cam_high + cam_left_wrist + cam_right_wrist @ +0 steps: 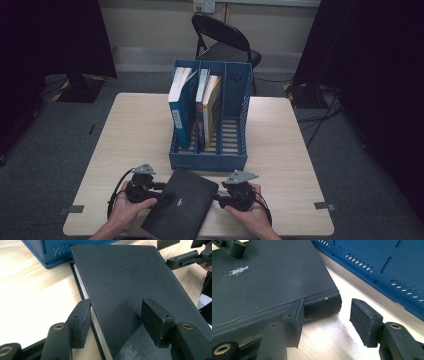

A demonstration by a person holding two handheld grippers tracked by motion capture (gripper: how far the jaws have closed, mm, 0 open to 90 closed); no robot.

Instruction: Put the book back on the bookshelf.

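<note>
A black hardcover book lies flat near the table's front edge, turned askew, with a small white figure on its cover. My left gripper is at the book's left edge. In the left gripper view one pad touches the white page edge and the other stands over the cover, with no clear squeeze. My right gripper is at the book's right side. In the right gripper view one pad rests against the spine corner and the other hangs free over bare table.
A blue three-slot file rack stands just behind the book. A blue book is upright in its left slot and a yellow one in the middle slot. A folding chair stands beyond the table.
</note>
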